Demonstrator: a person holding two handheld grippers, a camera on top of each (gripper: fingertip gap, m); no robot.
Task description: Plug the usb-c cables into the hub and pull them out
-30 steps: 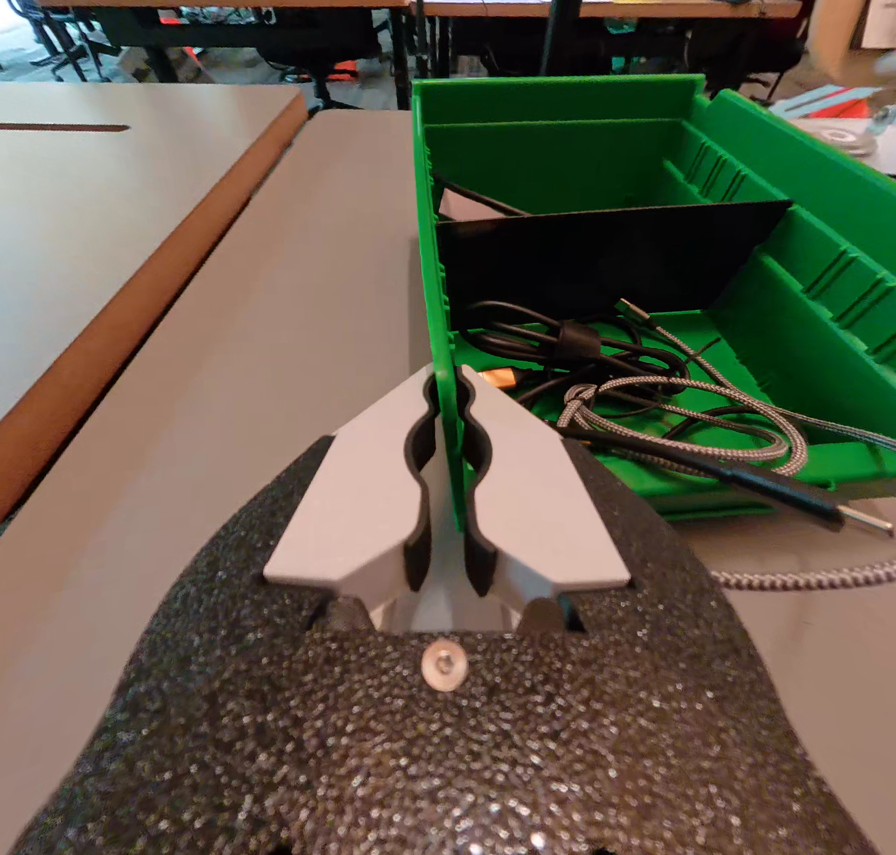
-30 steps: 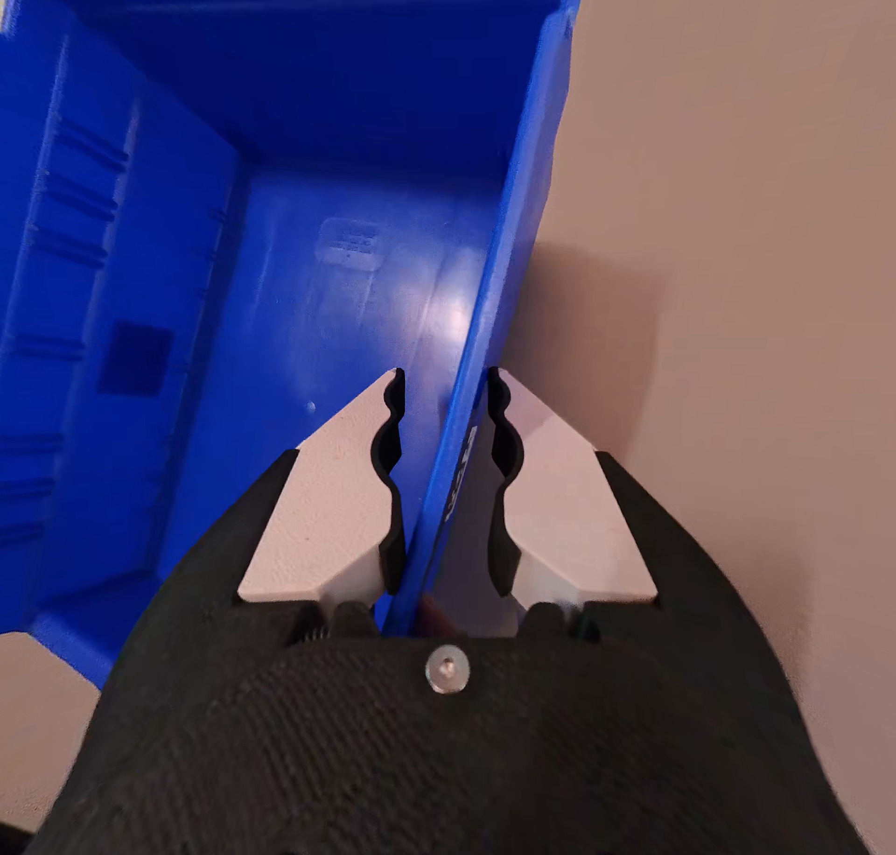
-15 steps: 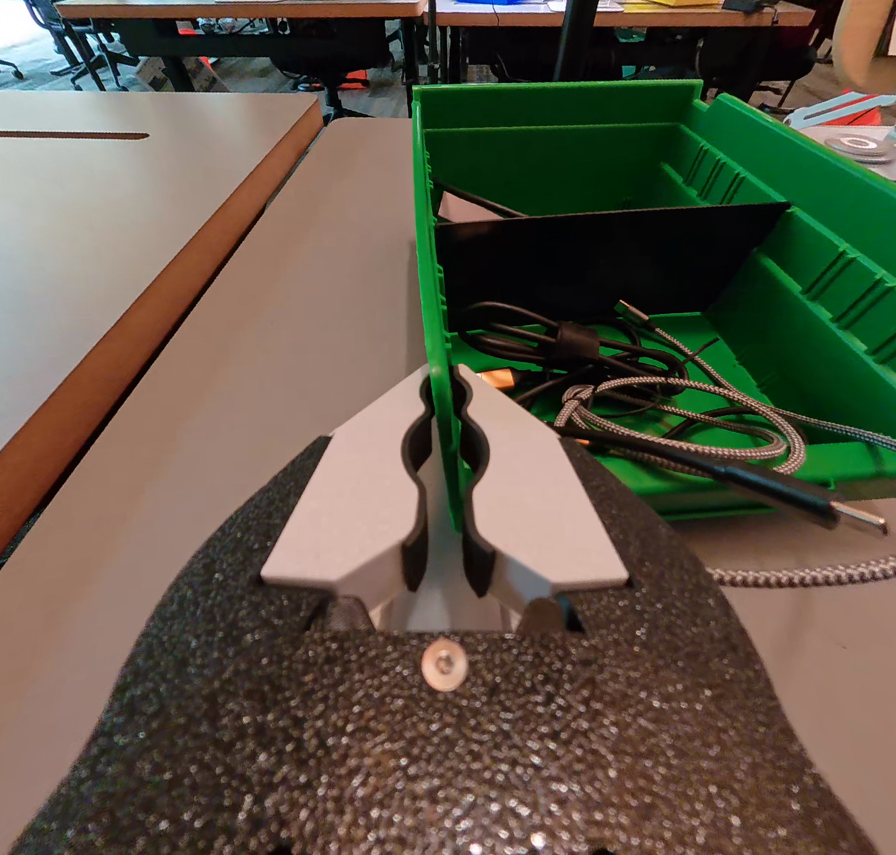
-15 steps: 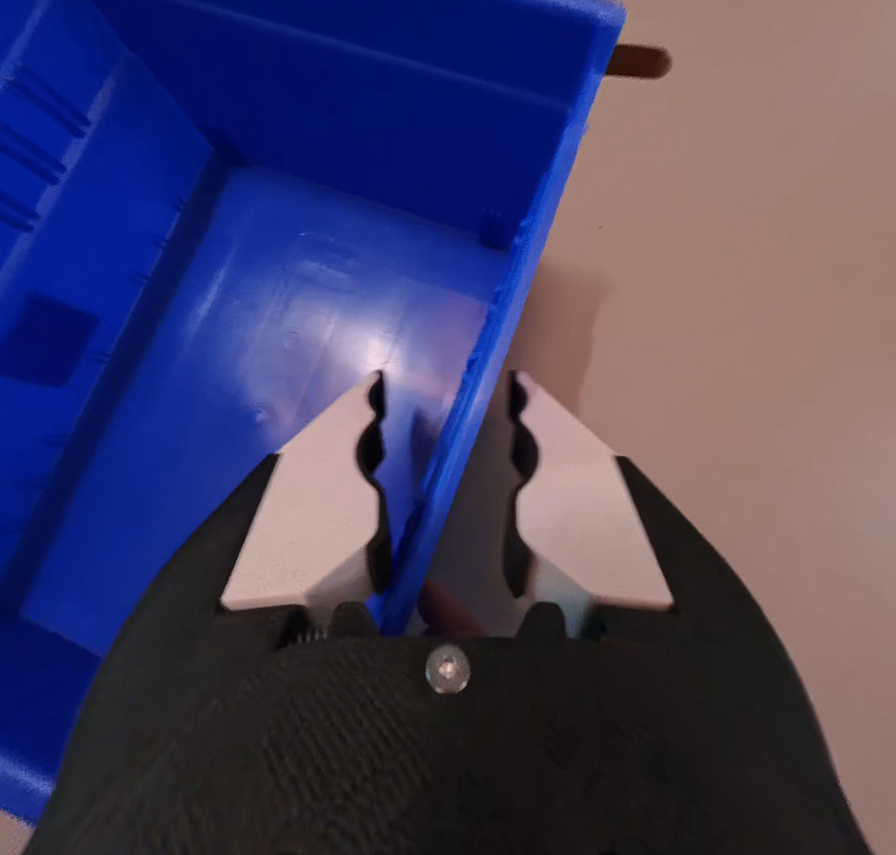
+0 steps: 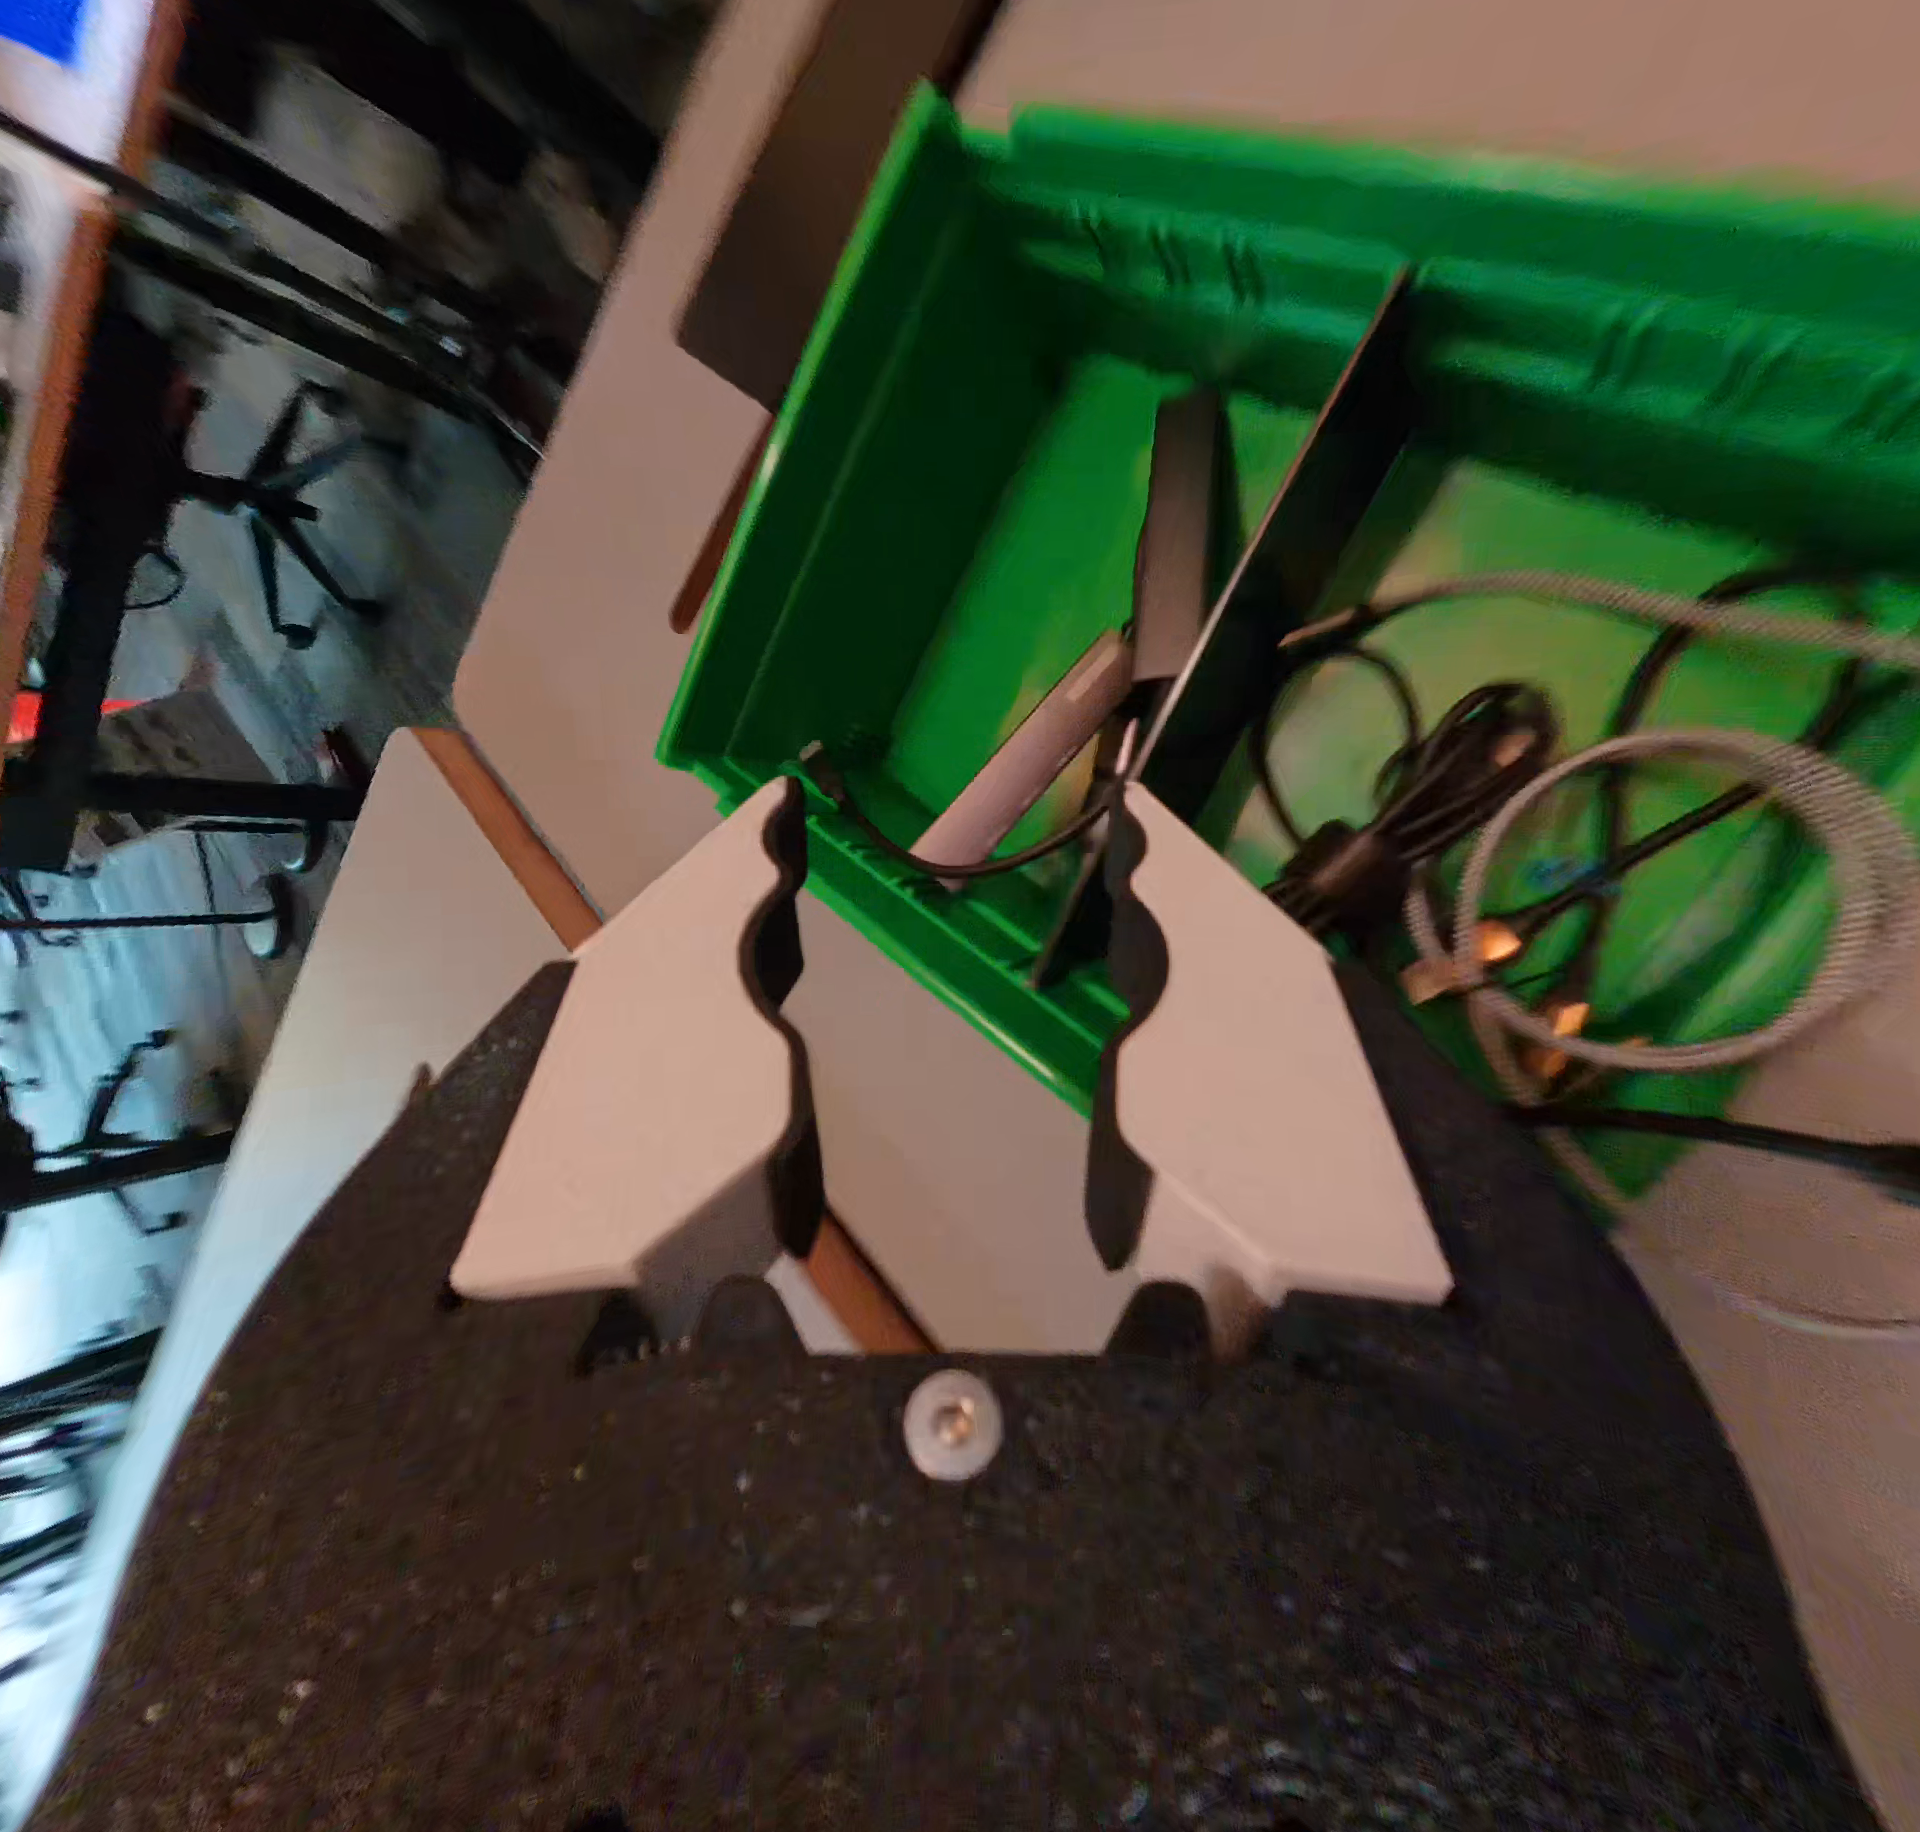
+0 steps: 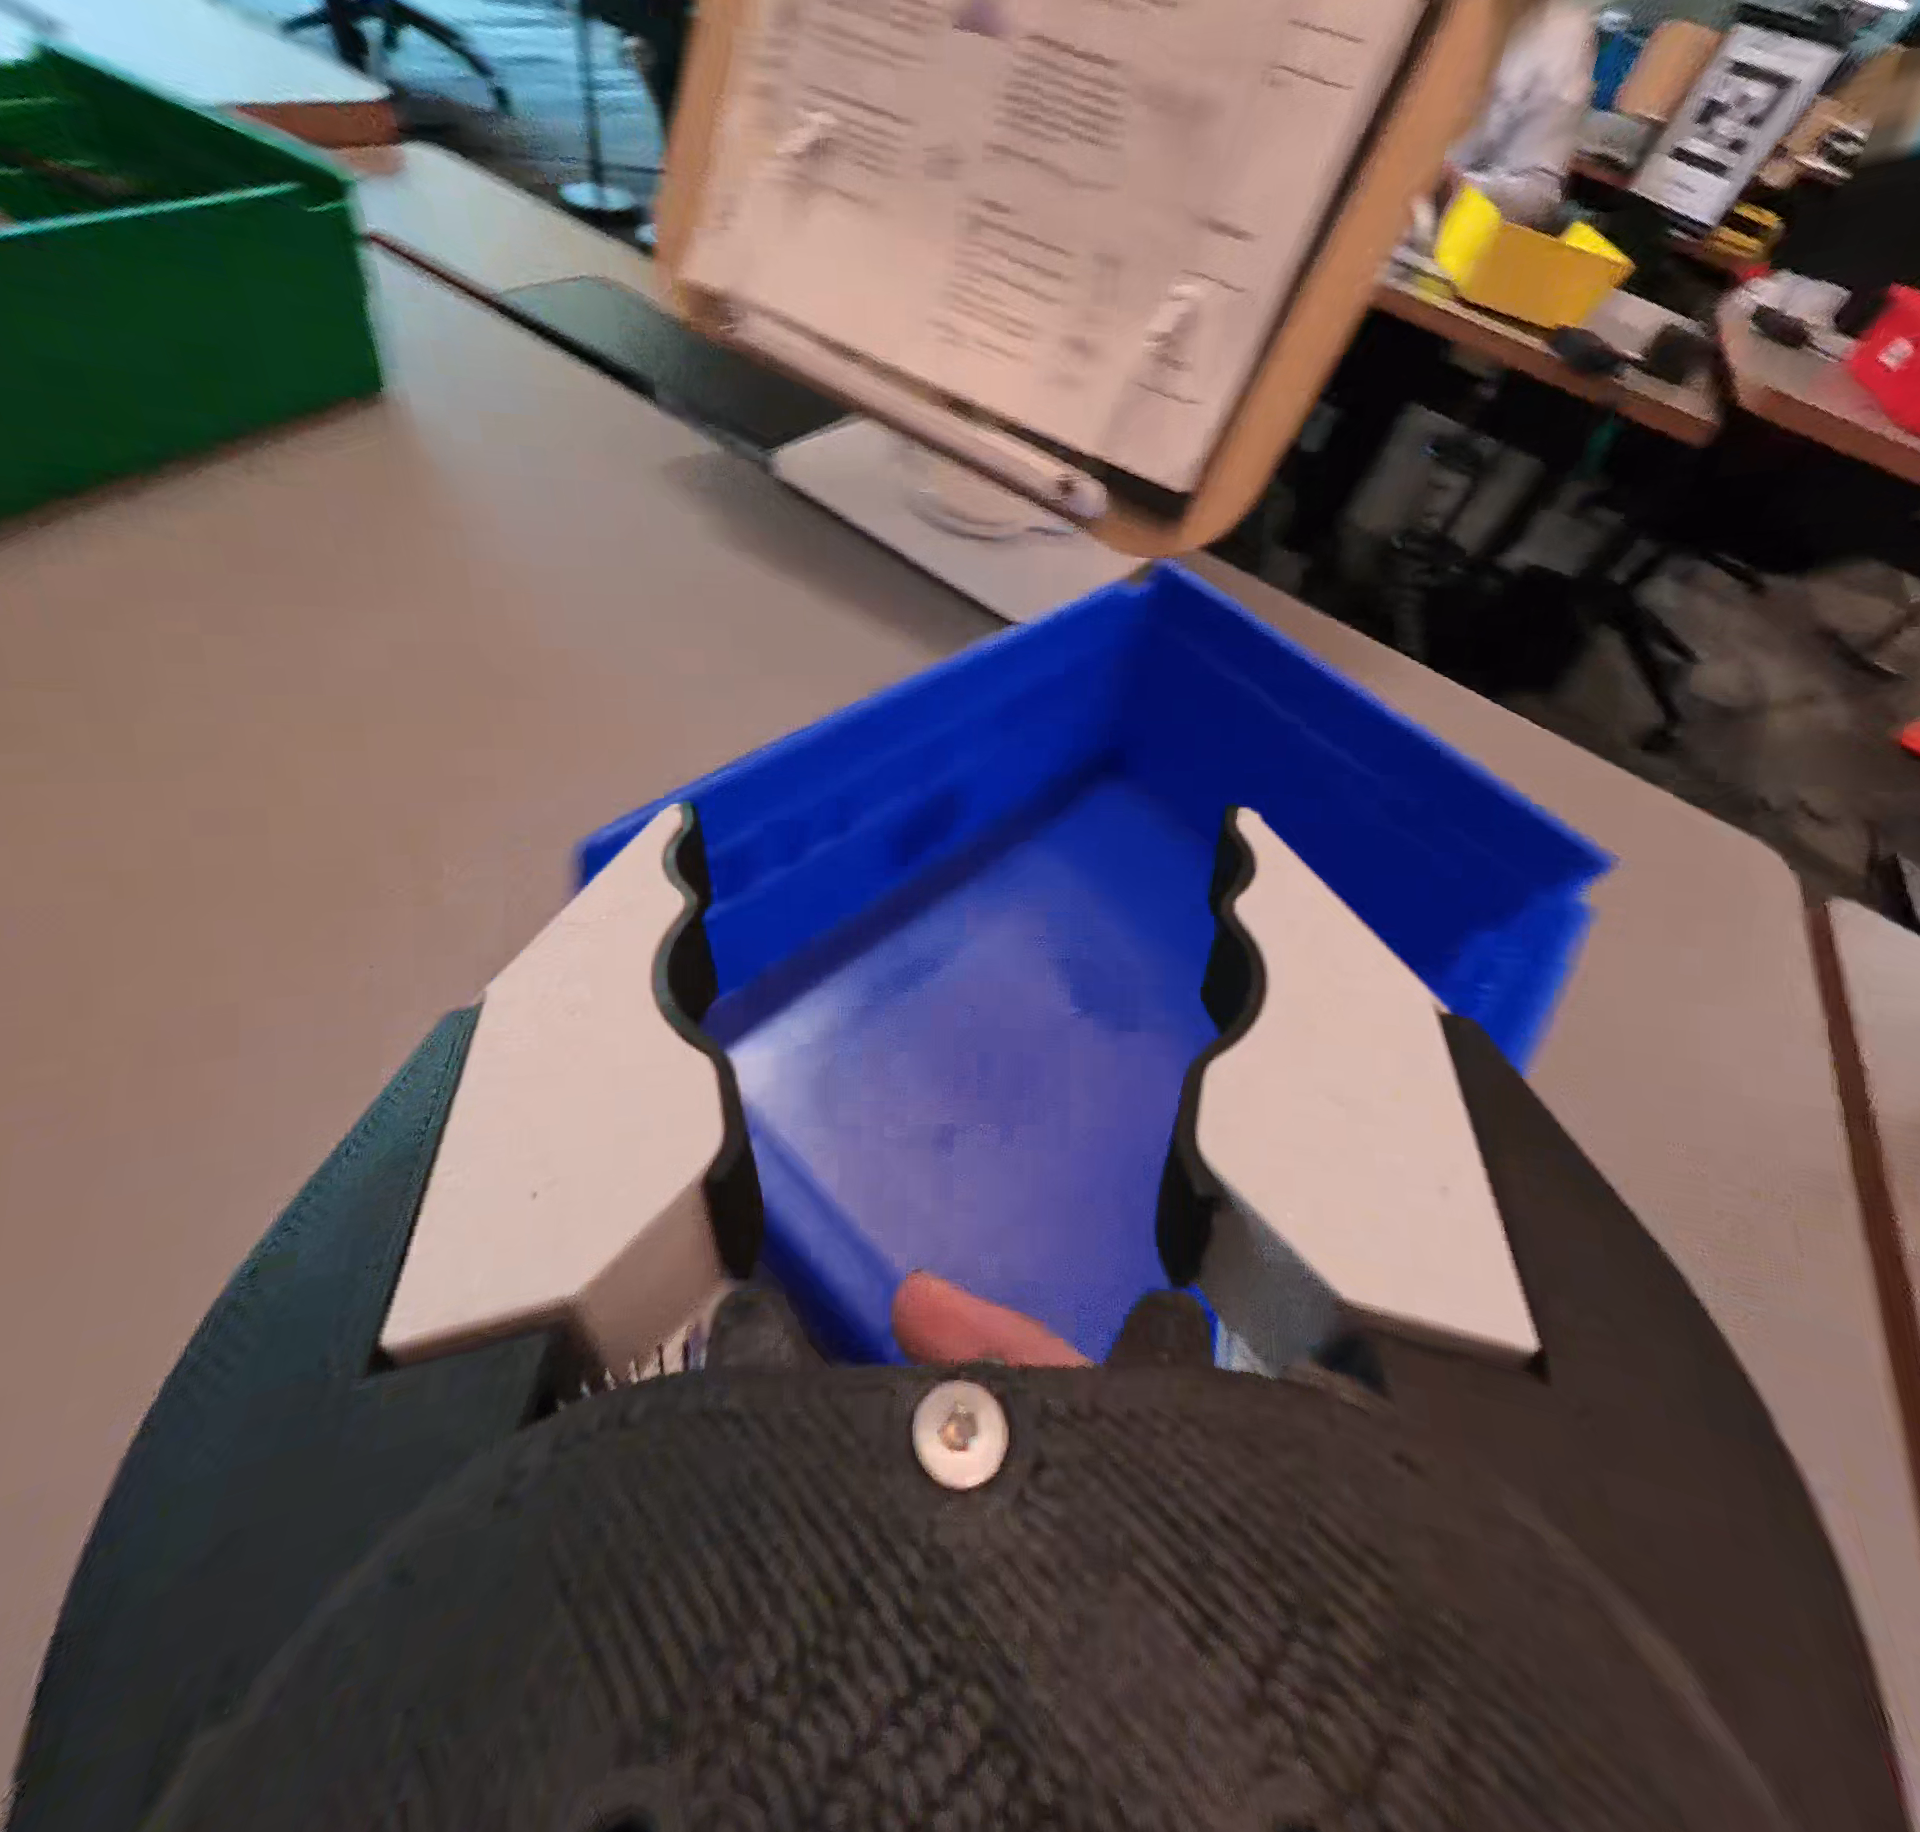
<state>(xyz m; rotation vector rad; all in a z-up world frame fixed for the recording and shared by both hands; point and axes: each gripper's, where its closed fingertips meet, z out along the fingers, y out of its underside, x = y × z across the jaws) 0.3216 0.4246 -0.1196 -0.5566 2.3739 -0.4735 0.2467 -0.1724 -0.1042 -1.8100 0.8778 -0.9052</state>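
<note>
While nothing is plugged yet, the step in hand looks like reaching into the bin for the hub or a cable, judging by layout only.

Left wrist view, blurry: left gripper (image 5: 951,816) is spread wide, holds nothing, hovering over the near wall of the green bin (image 5: 914,432); can't tell if a finger brushes the rim. A black divider (image 5: 1257,577) splits the bin. Far compartment: a grey slab, probably the hub (image 5: 1023,774), leaning against the divider with a thin black lead beside it. Other compartment: tangled usb-c cables (image 5: 1444,795), plus a braided grey cable (image 5: 1662,899) coiled and spilling over the edge. To do it well: come down on the hub's body, not its lead, and keep clear of the divider.

Right wrist view: right gripper (image 6: 956,826) is also wide apart, empty, above an empty blue bin (image 6: 1351,743) on the table (image 6: 260,743). A fingertip shows at the gripper's base. Green bin is far left; a clipboard with papers (image 6: 1039,172) hangs beyond, blurred.
</note>
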